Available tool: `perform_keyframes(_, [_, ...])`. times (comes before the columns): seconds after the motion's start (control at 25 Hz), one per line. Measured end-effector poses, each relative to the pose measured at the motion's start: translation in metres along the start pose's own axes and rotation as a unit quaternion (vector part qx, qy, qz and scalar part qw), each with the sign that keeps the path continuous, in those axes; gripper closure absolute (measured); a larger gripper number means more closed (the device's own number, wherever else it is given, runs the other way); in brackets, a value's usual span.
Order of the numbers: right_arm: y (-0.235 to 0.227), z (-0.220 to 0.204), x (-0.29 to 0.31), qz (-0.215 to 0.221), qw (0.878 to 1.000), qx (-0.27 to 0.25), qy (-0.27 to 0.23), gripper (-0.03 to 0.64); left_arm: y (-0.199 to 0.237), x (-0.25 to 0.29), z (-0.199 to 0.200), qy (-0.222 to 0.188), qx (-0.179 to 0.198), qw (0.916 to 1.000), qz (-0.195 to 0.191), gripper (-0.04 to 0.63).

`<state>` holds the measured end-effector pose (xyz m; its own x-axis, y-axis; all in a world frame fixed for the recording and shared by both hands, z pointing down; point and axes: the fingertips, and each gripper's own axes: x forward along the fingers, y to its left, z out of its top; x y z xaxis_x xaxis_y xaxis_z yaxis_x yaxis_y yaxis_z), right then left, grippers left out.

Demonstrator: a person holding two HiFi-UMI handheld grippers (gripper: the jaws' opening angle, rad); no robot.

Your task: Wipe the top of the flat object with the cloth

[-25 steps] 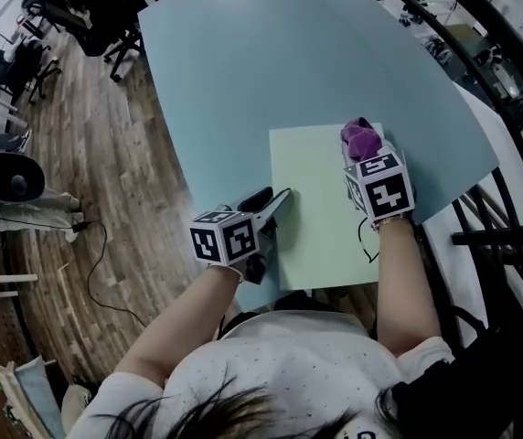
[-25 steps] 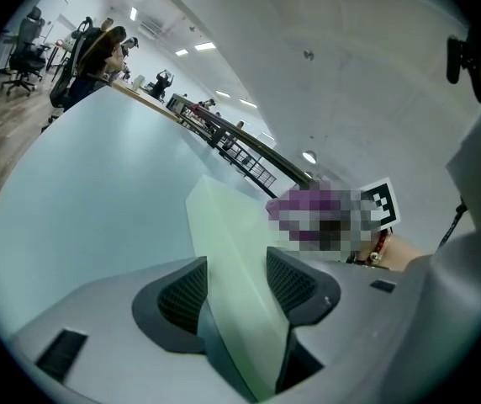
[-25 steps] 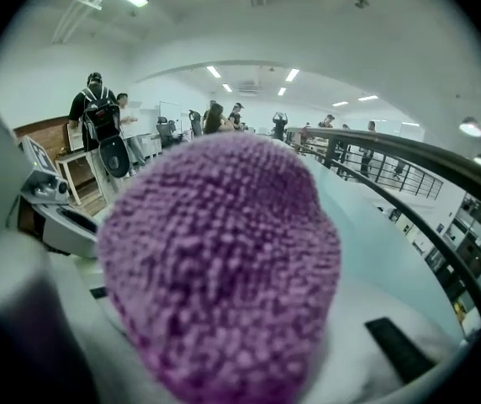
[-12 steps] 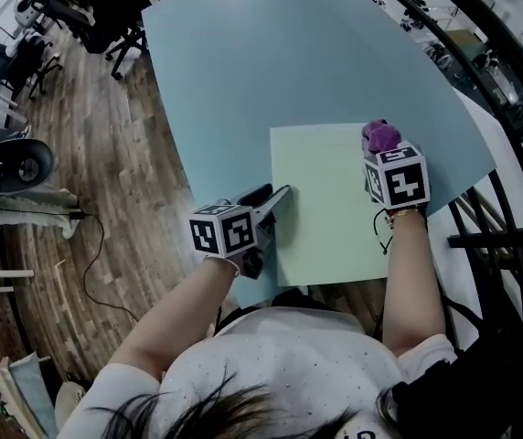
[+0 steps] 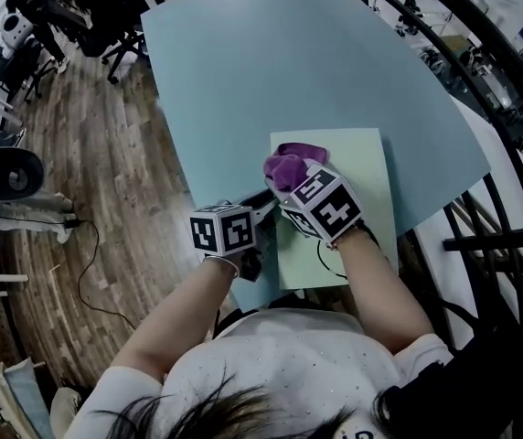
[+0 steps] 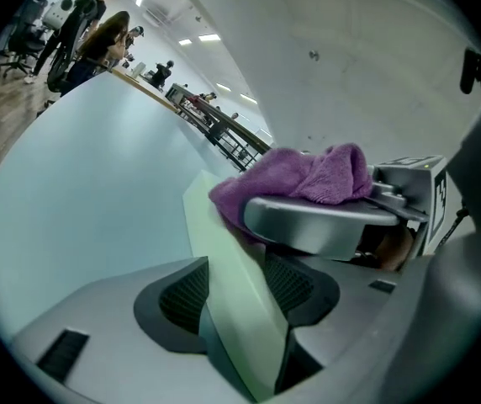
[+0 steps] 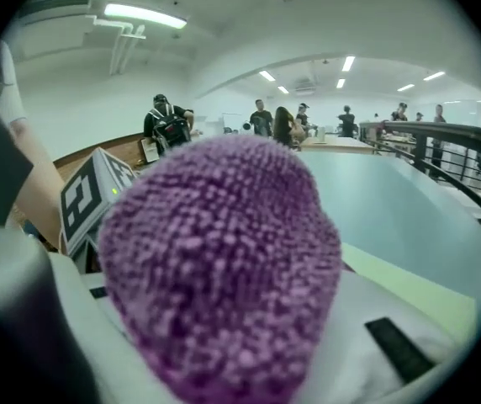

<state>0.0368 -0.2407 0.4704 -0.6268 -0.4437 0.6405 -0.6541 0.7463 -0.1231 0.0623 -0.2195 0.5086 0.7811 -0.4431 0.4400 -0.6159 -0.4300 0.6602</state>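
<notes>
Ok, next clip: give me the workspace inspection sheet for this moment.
Surface: light blue table.
Job's things: pale green sheet flat at the table's near edge; purple cloth on its far-left part.
Clutter: nothing seen.
Grippers: left gripper shut on the sheet's left edge; right gripper shut on the cloth.
Cables: thin black cord by the right wrist; floor cable.
Surroundings: wood floor, office chairs, black railing.

Blue table (image 5: 271,53) on wooden floor (image 5: 88,163), black railing (image 5: 485,62) beside.
</notes>
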Motion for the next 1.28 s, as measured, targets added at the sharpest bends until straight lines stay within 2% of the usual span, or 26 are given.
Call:
perform_keyframes(0.08, [0.009,0.005,0.01,0.025,1.0,0.0,0.005,0.58,0.0,-0.001,0.001,-0.007,0.009,0.9999,0.007,0.387])
perform_keyframes(0.24, [0.001,-0.006,0.017,0.006,0.999,0.006,0.036,0.58,-0.001,-0.004,-0.002,-0.018,0.028,0.9993,0.017,0.391])
perform_keyframes(0.32, [-0.006,-0.007,0.015,-0.017,0.999,-0.005,0.044,0.58,0.001,-0.007,-0.001,-0.016,0.027,0.9994,0.013,0.393])
perform_keyframes(0.4, [-0.022,-0.013,0.006,-0.058,0.997,-0.014,0.054,0.58,0.004,-0.009,0.0,-0.014,0.025,0.9995,0.011,0.393])
perform_keyframes(0.6, [-0.072,-0.042,-0.04,-0.147,0.988,0.012,0.049,0.581,0.0,-0.005,0.004,-0.013,0.03,0.9995,0.003,0.399])
perform_keyframes(0.76, [-0.08,-0.06,-0.06,-0.159,0.986,0.041,0.042,0.581,-0.008,-0.002,-0.004,-0.001,0.061,0.9981,0.0,0.399])
perform_keyframes(0.92, [-0.087,-0.067,-0.069,-0.166,0.983,0.051,0.059,0.581,-0.005,-0.001,-0.004,-0.004,0.059,0.9982,0.012,0.383])
perform_keyframes(1.04, [-0.107,-0.079,-0.087,-0.199,0.975,0.055,0.077,0.581,-0.004,-0.002,-0.002,-0.007,0.059,0.9982,0.012,0.383])
perform_keyframes(1.28, [-0.14,-0.098,-0.127,-0.253,0.959,0.115,0.057,0.581,-0.006,-0.005,-0.001,-0.004,0.052,0.9986,0.006,0.383])
